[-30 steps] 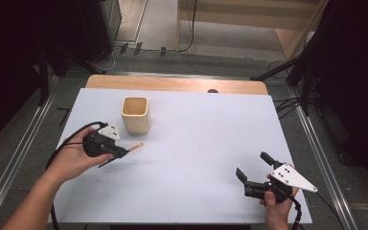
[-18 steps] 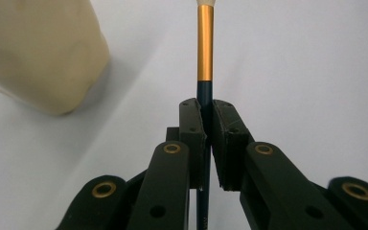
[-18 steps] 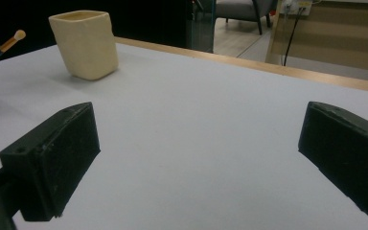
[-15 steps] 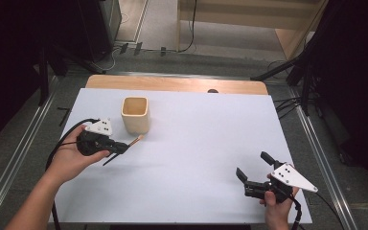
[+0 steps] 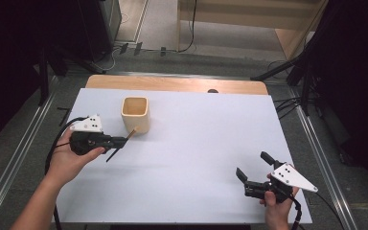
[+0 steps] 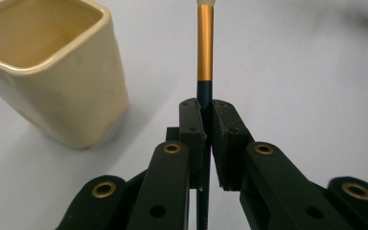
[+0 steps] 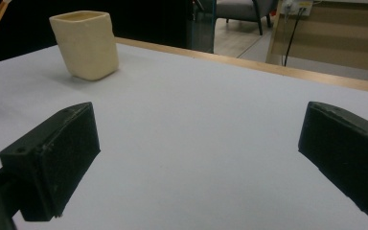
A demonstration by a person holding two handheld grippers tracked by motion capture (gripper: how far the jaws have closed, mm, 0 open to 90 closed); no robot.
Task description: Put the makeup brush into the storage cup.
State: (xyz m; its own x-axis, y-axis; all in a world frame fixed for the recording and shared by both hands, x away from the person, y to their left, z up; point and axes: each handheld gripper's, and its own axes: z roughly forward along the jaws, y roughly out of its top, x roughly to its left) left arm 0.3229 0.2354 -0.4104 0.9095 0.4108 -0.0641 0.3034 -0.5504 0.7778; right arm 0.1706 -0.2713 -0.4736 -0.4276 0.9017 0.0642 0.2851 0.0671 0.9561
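Left gripper (image 6: 206, 120) fingers pinch a slim dark brush (image 6: 204, 52) with a shiny copper ferrule beside a glossy cream squarish cup (image 6: 52, 67); right gripper (image 7: 196, 163) blocky matte fingers spread wide over the smooth white surface (image 5: 196, 139).

A lab setup here: white-covered wooden tabletop (image 5: 182, 143), grey aluminium floor rails (image 5: 17, 153), dark curtains, black cables (image 5: 287, 103) trailing.

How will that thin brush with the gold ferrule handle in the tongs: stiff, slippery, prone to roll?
The thin dark-handled brush with a gold ferrule looks stiff: it juts straight from the left tongs. Its slim handle could pivot between the pads. Set down, it would probably roll on the white table.
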